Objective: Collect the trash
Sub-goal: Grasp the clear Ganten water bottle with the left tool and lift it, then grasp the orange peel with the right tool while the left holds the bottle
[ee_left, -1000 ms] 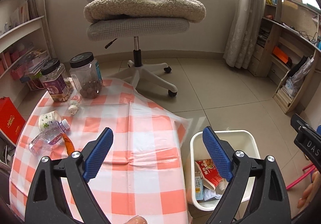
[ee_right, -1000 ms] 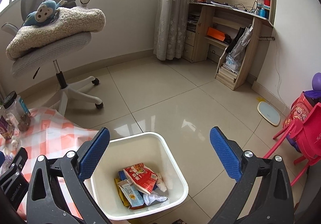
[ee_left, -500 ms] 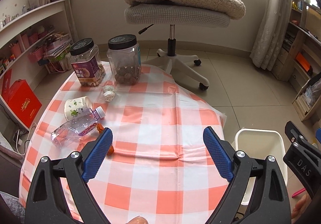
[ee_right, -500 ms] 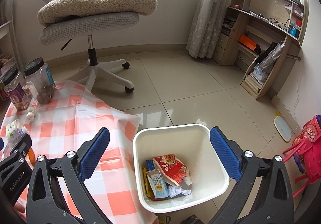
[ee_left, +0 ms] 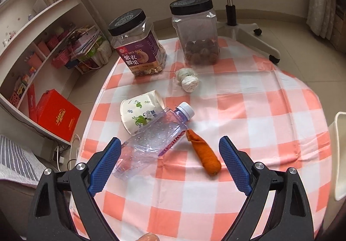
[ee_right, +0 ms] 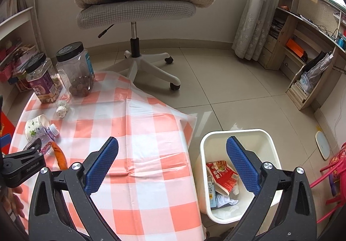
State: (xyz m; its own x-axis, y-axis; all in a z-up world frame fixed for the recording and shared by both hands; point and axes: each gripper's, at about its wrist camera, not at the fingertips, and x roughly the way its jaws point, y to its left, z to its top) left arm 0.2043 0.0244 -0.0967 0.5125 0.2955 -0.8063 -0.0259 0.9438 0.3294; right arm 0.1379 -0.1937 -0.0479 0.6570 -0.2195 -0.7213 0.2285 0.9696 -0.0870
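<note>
On the orange-checked table (ee_left: 248,111) lie an empty clear plastic bottle (ee_left: 151,141), a tipped paper cup (ee_left: 138,113), an orange peel piece (ee_left: 204,155) and a crumpled white tissue (ee_left: 188,81). My left gripper (ee_left: 170,165) is open and empty, low over the bottle and the peel. My right gripper (ee_right: 173,163) is open and empty, above the table's right edge and the white bin (ee_right: 268,139), which holds wrappers (ee_right: 222,174). The bottle (ee_right: 43,141), cup (ee_right: 34,125), peel (ee_right: 59,155) and tissue (ee_right: 61,109) also show in the right wrist view.
Two black-lidded jars, one with nuts (ee_left: 138,46) and one with brown balls (ee_left: 196,33), stand at the table's far side. An office chair (ee_right: 138,10) with a blanket stands beyond. Shelves (ee_left: 32,35) are at left, a red box (ee_left: 57,115) on the floor.
My left gripper has swung left from the bin and dropped toward the bottle and peel. My right gripper has swung left, so the table is now in its view. Both stayed open.
</note>
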